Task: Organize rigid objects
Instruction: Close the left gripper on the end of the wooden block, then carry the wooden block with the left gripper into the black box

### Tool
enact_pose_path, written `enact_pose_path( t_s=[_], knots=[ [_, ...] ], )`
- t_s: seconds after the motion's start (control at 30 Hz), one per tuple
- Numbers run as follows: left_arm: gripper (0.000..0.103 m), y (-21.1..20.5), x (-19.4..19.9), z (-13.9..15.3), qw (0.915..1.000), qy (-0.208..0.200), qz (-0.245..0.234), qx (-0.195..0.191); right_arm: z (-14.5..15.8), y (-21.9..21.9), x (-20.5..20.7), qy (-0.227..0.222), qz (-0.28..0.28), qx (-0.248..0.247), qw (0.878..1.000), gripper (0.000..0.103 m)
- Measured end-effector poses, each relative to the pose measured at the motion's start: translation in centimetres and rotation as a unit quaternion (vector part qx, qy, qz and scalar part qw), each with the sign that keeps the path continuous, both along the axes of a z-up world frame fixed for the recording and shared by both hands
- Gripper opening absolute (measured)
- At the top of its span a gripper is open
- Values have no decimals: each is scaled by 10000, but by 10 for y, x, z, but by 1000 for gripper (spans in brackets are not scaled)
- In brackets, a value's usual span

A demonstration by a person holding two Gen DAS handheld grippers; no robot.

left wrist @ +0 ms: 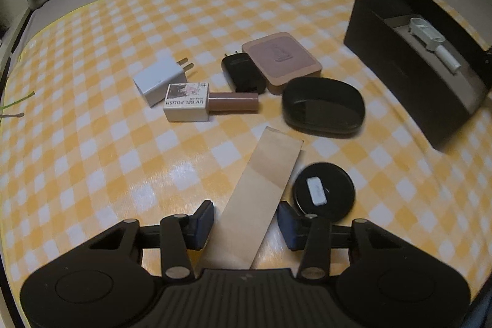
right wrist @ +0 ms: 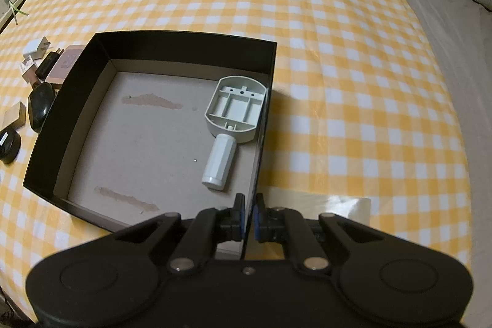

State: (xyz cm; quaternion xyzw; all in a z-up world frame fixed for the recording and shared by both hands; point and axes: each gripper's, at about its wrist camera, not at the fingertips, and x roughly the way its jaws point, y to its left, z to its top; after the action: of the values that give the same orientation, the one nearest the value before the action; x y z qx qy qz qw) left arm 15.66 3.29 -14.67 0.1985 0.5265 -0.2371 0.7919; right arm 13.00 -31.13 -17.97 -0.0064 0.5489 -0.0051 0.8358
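We have the left gripper [left wrist: 246,225] astride the tan strip [left wrist: 259,202], jaws not yet pressing its edges, so nothing is held. The right gripper [right wrist: 249,220] is clenched on the black box [right wrist: 77,100] wall. Risk: the strip lies flat on the checked cloth [left wrist: 92,143], and the pads may slide over it or nudge the round black tin [left wrist: 323,191] just beside it. Only the right view shows the box floor, where the white tool [right wrist: 229,125] lies.

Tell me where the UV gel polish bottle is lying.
In the left wrist view the UV gel polish bottle lies on its side left of centre on the checked cloth, just in front of the white charger, its brown cap toward the black charger.
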Motion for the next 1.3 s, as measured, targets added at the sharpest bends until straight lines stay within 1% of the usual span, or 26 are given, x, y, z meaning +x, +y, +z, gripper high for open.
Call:
enact_pose_path(
  t_s=[0.03,0.1,0.17,0.27,0.33,0.4,0.5,0.6,0.73,1.0,1.1,1.2,1.3],
  knots=[
    [48,-1,3,-3,10000,-25,8,24,0,0,0,1,2,-4,10000,6],
    [44,-4,8,-6,9999,-76,51,76,0,0,0,2,-5,1,10000,6],
    [44,-7,13,-7,9999,-91,141,43,0,0,0,1,-1,0,10000,6],
    [42,-8,20,-6,9989,32,453,-60,-1,0,0,4,-1,-3,10000,6],
    [40,-7,21,-5,9983,33,574,-122,-1,0,0,4,5,-12,10000,6],
    [37,-4,21,-3,9967,38,767,-275,-1,1,0,2,2,-8,10000,6],
    [36,2,22,3,9921,44,1108,-595,-1,1,0,9,-5,-2,10000,6],
    [36,3,22,12,9878,-30,1313,-835,-1,0,1,24,2,-11,10000,6],
    [35,-4,22,21,9846,-152,1441,-982,-1,-1,1,29,2,-6,10000,6],
    [35,-24,21,36,9748,-125,1665,-1481,-1,0,1,28,1,-11,10000,6],
    [35,-34,17,44,9707,-255,1750,-1627,-1,0,1,29,-1,-8,10000,6],
    [35,-46,12,55,9677,-367,1687,-1835,-1,0,1,30,-1,-9,10000,6],
    [35,-64,7,63,9638,-366,1640,-2072,-1,0,1,29,-1,-5,10000,6]
  ],
)
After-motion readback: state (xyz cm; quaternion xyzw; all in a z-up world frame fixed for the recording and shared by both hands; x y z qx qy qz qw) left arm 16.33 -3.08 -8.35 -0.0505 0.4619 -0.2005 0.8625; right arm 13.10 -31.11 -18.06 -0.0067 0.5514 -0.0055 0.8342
